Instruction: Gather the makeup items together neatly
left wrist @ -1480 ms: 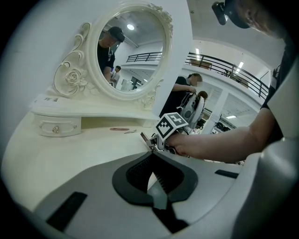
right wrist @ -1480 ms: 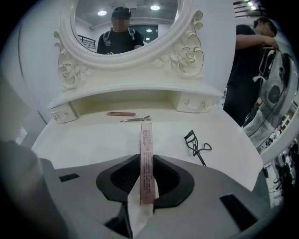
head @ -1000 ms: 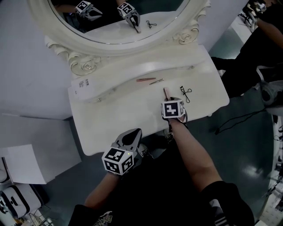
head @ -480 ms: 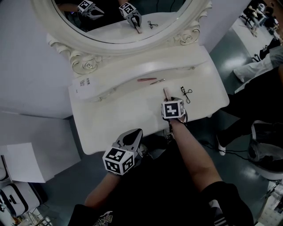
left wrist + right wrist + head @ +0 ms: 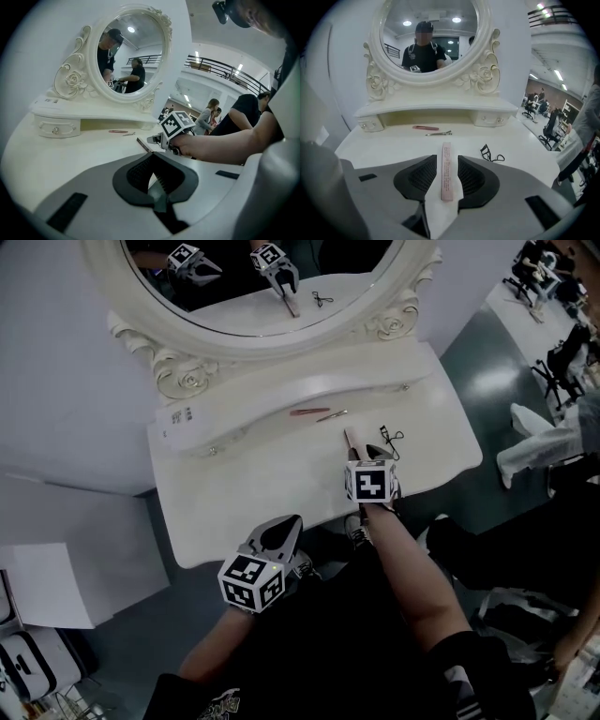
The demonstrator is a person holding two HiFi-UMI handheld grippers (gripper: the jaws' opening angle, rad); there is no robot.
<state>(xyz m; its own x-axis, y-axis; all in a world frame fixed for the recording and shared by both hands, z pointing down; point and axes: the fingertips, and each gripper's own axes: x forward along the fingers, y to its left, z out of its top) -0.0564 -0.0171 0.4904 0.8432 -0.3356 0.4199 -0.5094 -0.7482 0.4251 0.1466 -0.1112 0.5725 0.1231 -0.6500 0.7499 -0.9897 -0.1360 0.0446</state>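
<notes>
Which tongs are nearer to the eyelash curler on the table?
Right. The right tongs, jaws just opened around a pink stick, are beside the curler, to its left. The left tongs hang at the table's near edge, far from it.

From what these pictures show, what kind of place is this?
Probably a large indoor hall or workspace with a vanity corner set up in it: a white dressing table with an ornate oval mirror, other people in the background, and a railed balcony above.
</notes>
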